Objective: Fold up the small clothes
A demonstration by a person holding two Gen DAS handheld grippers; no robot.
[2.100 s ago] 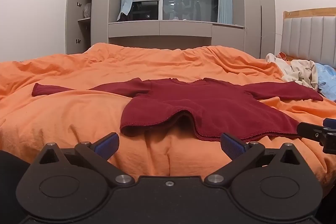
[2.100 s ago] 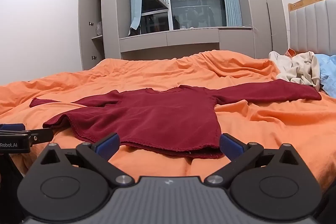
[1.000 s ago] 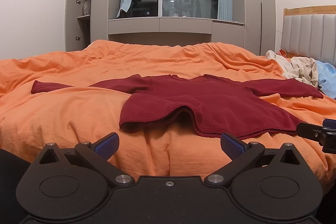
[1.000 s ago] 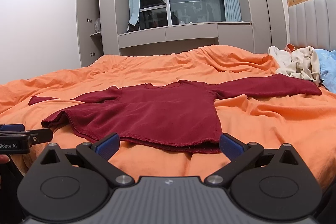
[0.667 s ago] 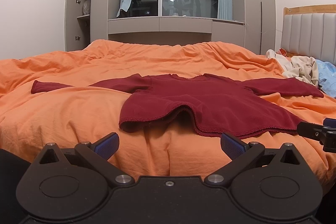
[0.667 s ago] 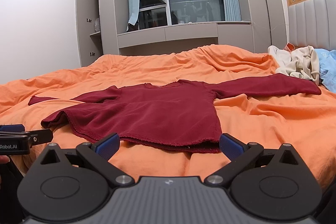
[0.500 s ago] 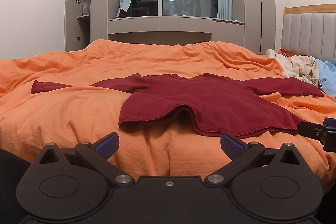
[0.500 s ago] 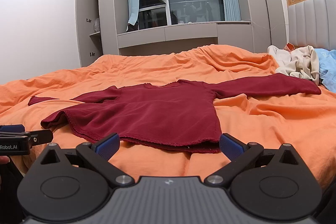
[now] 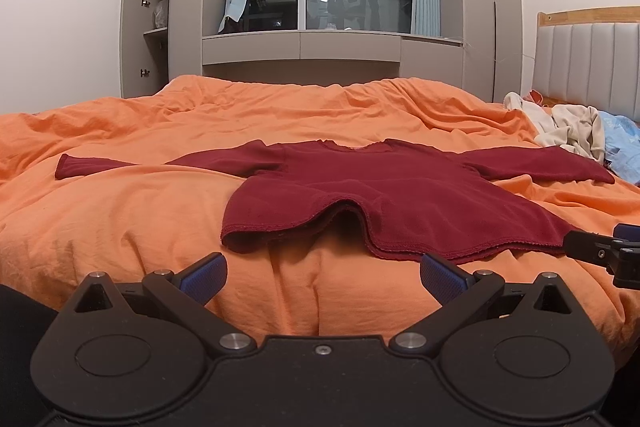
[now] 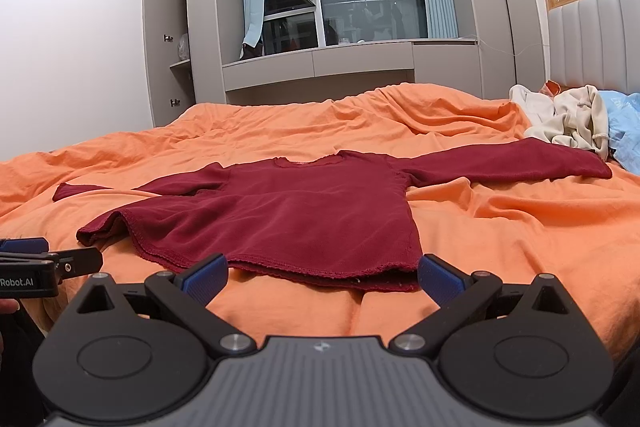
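Maroon knit, the shirt lies flat on the orange bed, spread front-down or front-up I cannot tell, neck away from the claws and hem toward them. Its long axis runs side to side through the two outstretched sleeves, so the body faces both claws hem-first.

The hem's left part is rucked into a raised fold, straight ahead of the left claw. The hem's right corner lies just ahead of the right claw, near its right pad. Each claw is spread wide and holds nothing; neither touches the cloth. They sit side by side at the near edge of the bed, each showing in the other's view.

Judging by this, each claw is nearest its own hem corner, so the likely first move is a short reach forward to pinch the hem.

Well off to the right, near the headboard, is a heap of pale clothes.
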